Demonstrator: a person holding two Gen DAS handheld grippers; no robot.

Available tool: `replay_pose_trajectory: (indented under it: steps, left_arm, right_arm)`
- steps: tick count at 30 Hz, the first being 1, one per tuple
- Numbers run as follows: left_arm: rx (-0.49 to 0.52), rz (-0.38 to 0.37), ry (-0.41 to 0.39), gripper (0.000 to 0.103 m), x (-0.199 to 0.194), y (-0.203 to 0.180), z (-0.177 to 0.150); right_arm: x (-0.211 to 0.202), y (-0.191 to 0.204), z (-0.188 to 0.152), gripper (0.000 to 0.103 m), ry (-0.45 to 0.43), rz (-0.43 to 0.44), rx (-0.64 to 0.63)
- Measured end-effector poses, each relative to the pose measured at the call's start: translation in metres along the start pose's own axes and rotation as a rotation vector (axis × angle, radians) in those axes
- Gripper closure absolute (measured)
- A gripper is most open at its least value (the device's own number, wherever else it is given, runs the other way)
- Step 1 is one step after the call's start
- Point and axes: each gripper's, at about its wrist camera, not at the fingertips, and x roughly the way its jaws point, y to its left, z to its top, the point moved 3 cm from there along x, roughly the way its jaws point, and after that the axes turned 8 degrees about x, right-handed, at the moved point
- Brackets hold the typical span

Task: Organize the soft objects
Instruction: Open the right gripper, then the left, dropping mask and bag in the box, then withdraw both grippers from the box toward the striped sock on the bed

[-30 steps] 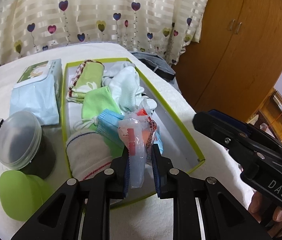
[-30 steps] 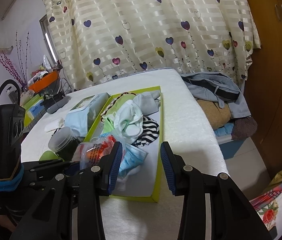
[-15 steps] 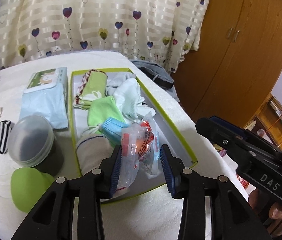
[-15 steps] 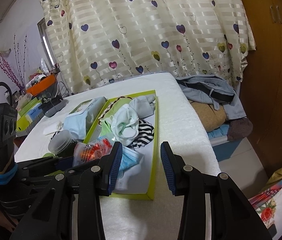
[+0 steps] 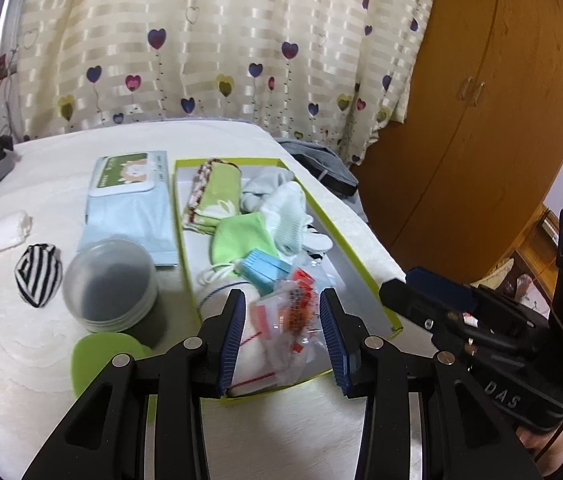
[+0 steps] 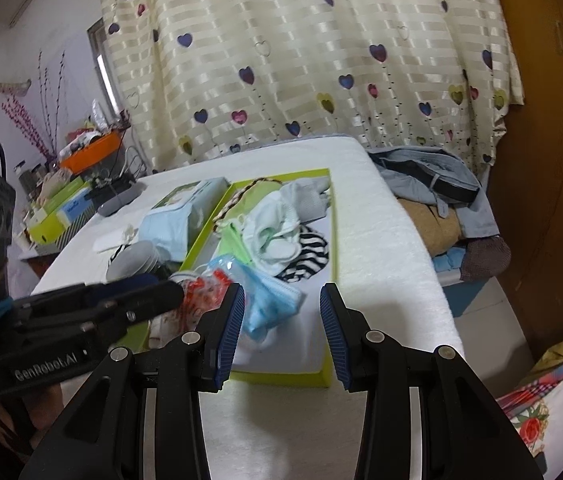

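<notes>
A green-rimmed box (image 5: pixel 346 246) (image 6: pixel 332 216) on the white bed holds green cloths (image 5: pixel 241 232), white socks (image 5: pixel 285 208), a blue face mask (image 5: pixel 261 270) (image 6: pixel 269 300) and a clear plastic packet with red print (image 5: pixel 289 324) (image 6: pixel 205 284). My left gripper (image 5: pixel 283 338) is open above the packet at the box's near end. My right gripper (image 6: pixel 281 330) is open and empty above the box's near edge. A striped sock (image 5: pixel 38 274) and a white sock (image 5: pixel 1 234) lie on the bed left of the box.
A wipes pack (image 5: pixel 131 204), a lidded round jar (image 5: pixel 110 284) and a green object (image 5: pixel 101 360) sit left of the box. Folded clothes (image 6: pixel 437 196) lie off the bed's far right. A wooden wardrobe (image 5: pixel 481 120) stands right.
My left gripper opened and let go of the plastic packet, which now lies in the box. It pulled back and up. The right gripper stayed open.
</notes>
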Motion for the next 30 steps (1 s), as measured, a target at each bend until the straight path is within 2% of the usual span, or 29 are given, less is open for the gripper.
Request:
replay_pose_trajectory:
  steps: [6,7,8,9,13,16,26,30]
  left_arm:
    - [-0.023,0.018,-0.030,0.066,-0.015,0.013,0.001]
    - [-0.026,0.021,-0.036,0.066,-0.018,0.016,0.001]
    - [-0.029,0.025,-0.039,0.066,-0.020,0.018,0.001]
    - [-0.033,0.032,-0.043,0.066,-0.022,0.021,0.001]
    - [-0.054,0.043,-0.057,0.066,-0.030,0.032,0.001]
    - [-0.065,0.052,-0.072,0.066,-0.036,0.039,0.000]
    - [-0.096,0.057,-0.080,0.066,-0.042,0.054,-0.004]
    - [-0.104,0.061,-0.082,0.066,-0.044,0.059,-0.005]
  right_arm:
    - [0.009,0.022,-0.010,0.063,0.039,0.030,-0.079]
    - [0.012,0.025,-0.012,0.068,0.048,0.035,-0.091]
    - [0.014,0.028,-0.015,0.082,0.058,0.039,-0.100]
    - [0.017,0.032,-0.017,0.086,0.072,0.043,-0.111]
    - [0.030,0.045,-0.027,0.088,0.121,0.054,-0.151]
    - [0.041,0.049,-0.029,0.088,0.148,0.029,-0.166]
    - [0.071,0.038,-0.010,0.087,0.153,0.009,-0.107]
    - [0.064,0.039,-0.007,0.086,0.133,-0.012,-0.103]
